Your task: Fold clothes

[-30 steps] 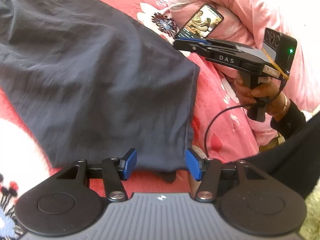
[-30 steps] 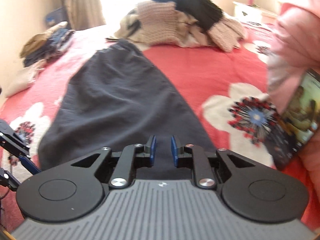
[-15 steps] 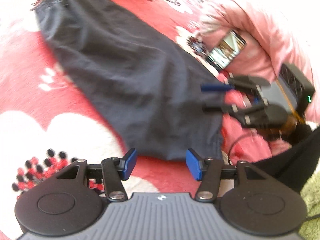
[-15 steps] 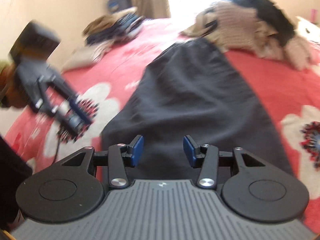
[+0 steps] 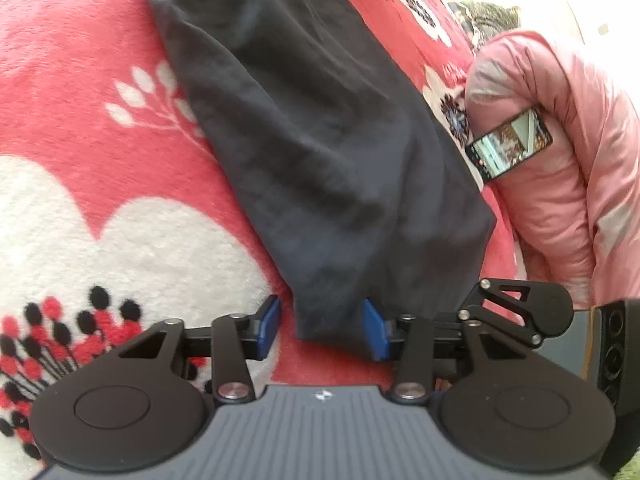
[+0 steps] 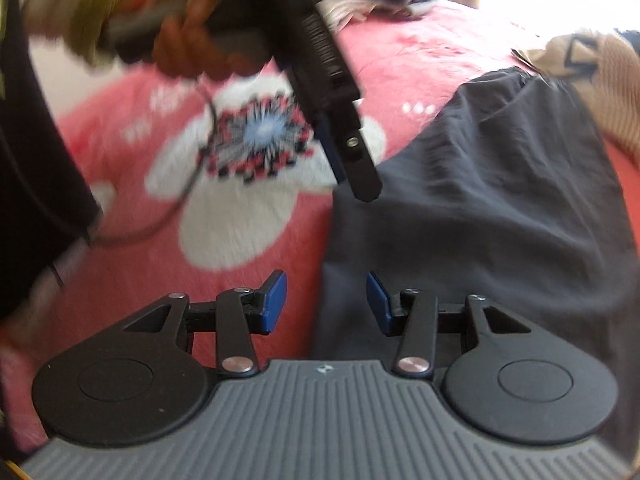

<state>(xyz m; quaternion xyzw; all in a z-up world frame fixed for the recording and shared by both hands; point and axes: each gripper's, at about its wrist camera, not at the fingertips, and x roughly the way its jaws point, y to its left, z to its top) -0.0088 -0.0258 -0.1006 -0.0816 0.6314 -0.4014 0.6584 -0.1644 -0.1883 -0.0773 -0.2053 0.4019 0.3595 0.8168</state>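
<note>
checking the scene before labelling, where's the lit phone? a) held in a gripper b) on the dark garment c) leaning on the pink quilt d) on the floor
c: the phone leans against the pink quilt, beside the dark garment.

A bed takes up nearly the whole of both views, covered by a red fleece blanket (image 5: 80, 80) printed with large white flowers with red-and-black centres. A pink quilted duvet (image 5: 560, 168) is bunched at its right side. A phone (image 5: 510, 142) with a lit screen leans against the duvet. Strong daylight washes out the far top right corner in the right wrist view. A pale wall (image 6: 44, 64) stands at left.
</note>
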